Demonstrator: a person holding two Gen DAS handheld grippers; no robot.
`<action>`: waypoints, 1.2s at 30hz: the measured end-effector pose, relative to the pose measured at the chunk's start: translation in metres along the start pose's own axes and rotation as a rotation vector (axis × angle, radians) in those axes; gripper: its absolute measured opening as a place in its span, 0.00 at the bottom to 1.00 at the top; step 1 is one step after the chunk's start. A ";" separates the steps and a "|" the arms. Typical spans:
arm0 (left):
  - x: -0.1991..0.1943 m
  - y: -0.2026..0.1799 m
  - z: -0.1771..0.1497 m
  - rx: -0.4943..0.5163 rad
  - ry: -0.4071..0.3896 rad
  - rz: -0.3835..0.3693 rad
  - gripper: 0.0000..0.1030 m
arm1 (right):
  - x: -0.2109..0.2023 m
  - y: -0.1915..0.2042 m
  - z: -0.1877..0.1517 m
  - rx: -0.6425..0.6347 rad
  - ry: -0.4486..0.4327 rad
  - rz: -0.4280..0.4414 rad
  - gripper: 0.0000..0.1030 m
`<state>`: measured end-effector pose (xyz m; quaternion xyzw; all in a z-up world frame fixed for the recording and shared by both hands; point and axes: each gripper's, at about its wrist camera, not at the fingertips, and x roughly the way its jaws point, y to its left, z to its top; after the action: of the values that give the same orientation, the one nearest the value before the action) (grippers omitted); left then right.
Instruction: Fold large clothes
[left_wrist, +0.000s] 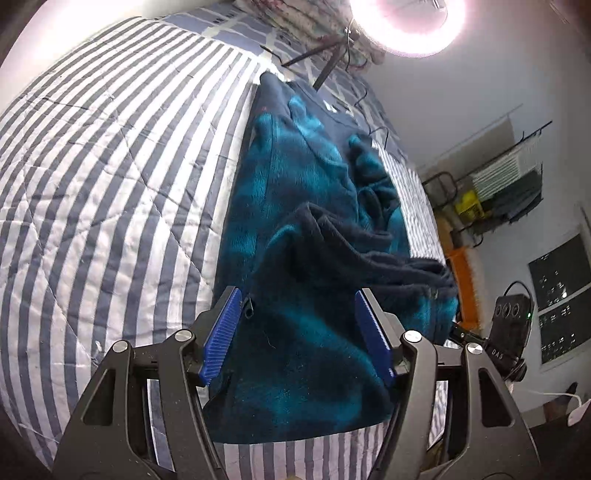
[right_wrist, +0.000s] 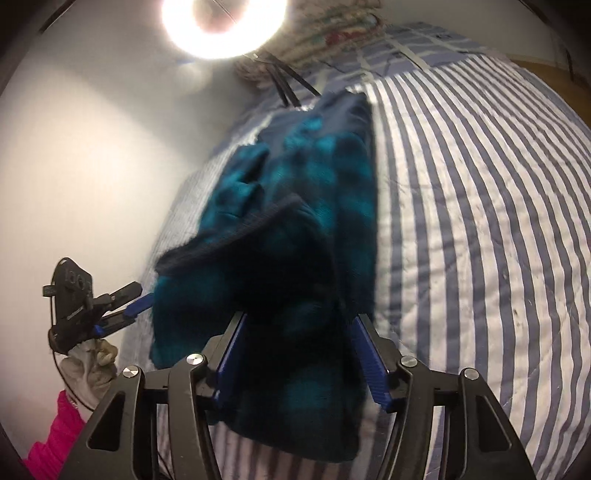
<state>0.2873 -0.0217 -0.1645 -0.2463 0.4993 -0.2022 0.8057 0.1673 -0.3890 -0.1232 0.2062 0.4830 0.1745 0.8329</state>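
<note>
Left wrist view: a teal and navy fleece garment (left_wrist: 295, 192) is seen lying lengthwise on a bed covered by a blue-and-white striped quilt (left_wrist: 110, 184). The garment is already gathered into a long narrow strip, with a dark fold (left_wrist: 354, 240) heaped across its middle. Its near end lies between the blue pads (left_wrist: 221, 332) of the left tool (left_wrist: 299, 336), whose jaws are spread; no pad is seen pressing the fleece, so the cloth is judged released.

In the right wrist view the same garment (right_wrist: 295, 206) is shown, blurred, with its near end between the parted pads of the right tool (right_wrist: 299, 354). Contact cannot be fully ruled out there, but the jaws are seen open and the fabric appears let go. The left tool (right_wrist: 136, 306) is visible at the garment's side, held by a gloved hand (right_wrist: 88, 365).

A first fold is judged done and laid down. A tidier, shorter bundle is still wanted: the rumpled middle needs smoothing, and at least one fold across the length is judged to remain.
</note>
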 end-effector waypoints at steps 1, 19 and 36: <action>0.000 -0.005 -0.002 0.018 0.005 0.001 0.57 | 0.002 -0.002 -0.001 0.005 0.011 0.004 0.59; 0.056 -0.029 0.027 0.071 -0.060 0.242 0.35 | 0.002 0.023 -0.034 -0.142 0.105 -0.159 0.25; 0.036 -0.040 -0.005 0.216 -0.032 0.266 0.35 | 0.032 0.077 0.005 -0.454 -0.019 -0.257 0.24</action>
<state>0.2944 -0.0751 -0.1677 -0.0929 0.4901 -0.1423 0.8550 0.1799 -0.3091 -0.1047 -0.0476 0.4457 0.1693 0.8777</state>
